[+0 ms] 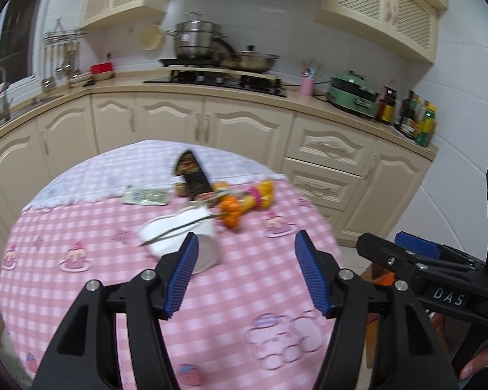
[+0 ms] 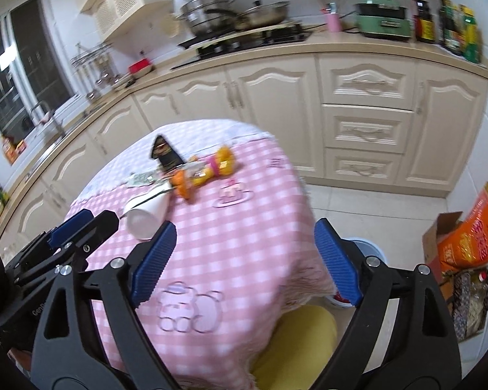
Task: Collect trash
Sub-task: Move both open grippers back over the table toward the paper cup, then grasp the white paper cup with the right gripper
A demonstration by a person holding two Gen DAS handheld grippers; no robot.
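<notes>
Both my grippers empty, hovering short of the litter on the table.

My left gripper (image 1: 246, 273) has its jaws parted with nothing between them, and my right gripper (image 2: 245, 260) is spread wide and just as empty, so I judge this as the reach-in before a pickup. The trash lies in a cluster toward the far side of the pink checked tablecloth (image 1: 81, 227): a tipped white paper cup (image 1: 192, 243) nearest me, with thin skewers (image 1: 175, 230) across it, orange peel (image 1: 231, 214), a yellow wrapper (image 1: 260, 195), a black snack packet (image 1: 192, 175) and, through the blur, what may be a green sachet (image 1: 144, 196). Next I should advance and close on the cup. Cream kitchen cabinets (image 2: 367, 97) stand behind, and a white bin (image 2: 369, 250) sits on the floor past the table edge.
</notes>
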